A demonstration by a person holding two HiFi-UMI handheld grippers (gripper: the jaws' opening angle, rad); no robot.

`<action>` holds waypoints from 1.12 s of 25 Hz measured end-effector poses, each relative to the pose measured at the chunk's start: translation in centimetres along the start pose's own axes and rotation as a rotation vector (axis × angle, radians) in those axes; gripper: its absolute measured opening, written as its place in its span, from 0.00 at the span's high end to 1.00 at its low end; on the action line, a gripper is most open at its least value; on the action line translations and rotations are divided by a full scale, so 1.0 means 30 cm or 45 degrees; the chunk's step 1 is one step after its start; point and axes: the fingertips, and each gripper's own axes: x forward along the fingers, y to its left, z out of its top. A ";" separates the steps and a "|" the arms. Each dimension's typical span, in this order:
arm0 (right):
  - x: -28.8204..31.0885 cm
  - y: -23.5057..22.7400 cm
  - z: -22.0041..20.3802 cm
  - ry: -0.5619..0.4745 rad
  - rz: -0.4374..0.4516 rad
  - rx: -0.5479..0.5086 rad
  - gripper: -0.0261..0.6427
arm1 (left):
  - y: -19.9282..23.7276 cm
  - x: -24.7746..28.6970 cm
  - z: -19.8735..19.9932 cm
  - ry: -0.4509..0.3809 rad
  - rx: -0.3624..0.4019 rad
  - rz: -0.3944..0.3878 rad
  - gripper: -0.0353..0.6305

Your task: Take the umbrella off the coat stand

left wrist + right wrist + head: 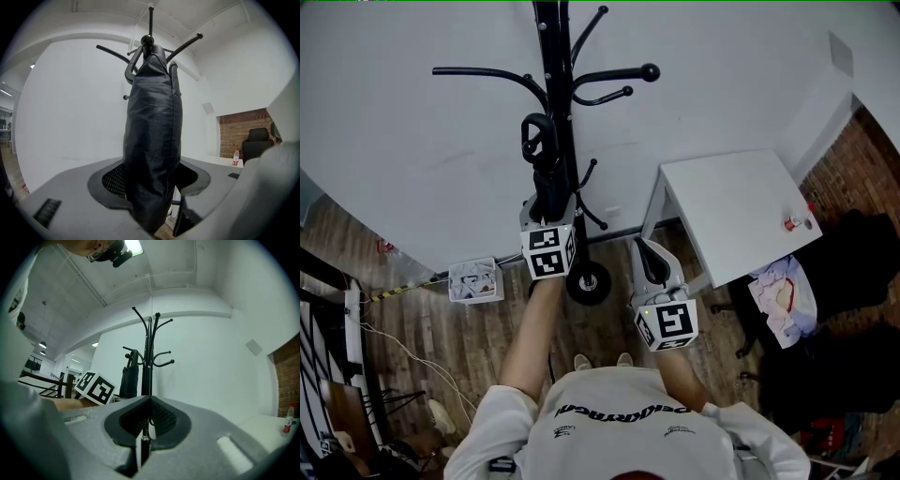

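A black coat stand [551,37] rises against the white wall. A folded black umbrella [546,178] hangs from it by its curved handle, hooked over a peg near the pole. My left gripper [551,208] is shut on the umbrella's fabric body [152,140], which fills the gap between the jaws; the handle and pegs [150,42] show above. My right gripper [645,251] is to the right of the stand, shut and empty. In the right gripper view its jaws [150,401] meet, with the stand [150,357] and umbrella [129,378] beyond them.
A white table [741,211] with a small red-capped bottle [794,222] stands right of the coat stand. The stand's round base [589,281] rests on the wood floor. A wire basket of paper [473,279] is at the left. Cables cross the floor there.
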 end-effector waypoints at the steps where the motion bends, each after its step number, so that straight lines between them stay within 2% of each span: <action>1: -0.003 0.003 0.000 -0.002 0.003 0.002 0.97 | -0.003 -0.012 0.004 -0.004 -0.001 -0.003 0.56; 8: -0.017 0.028 0.011 -0.003 0.020 0.003 0.97 | -0.034 -0.086 0.052 -0.039 -0.007 -0.036 0.56; 18: -0.046 0.035 0.037 -0.019 0.020 0.001 0.97 | -0.050 -0.196 0.096 -0.051 -0.053 -0.030 0.56; 28: -0.056 0.032 0.041 -0.023 0.016 0.027 0.96 | -0.102 -0.306 0.065 -0.061 -0.073 -0.044 0.56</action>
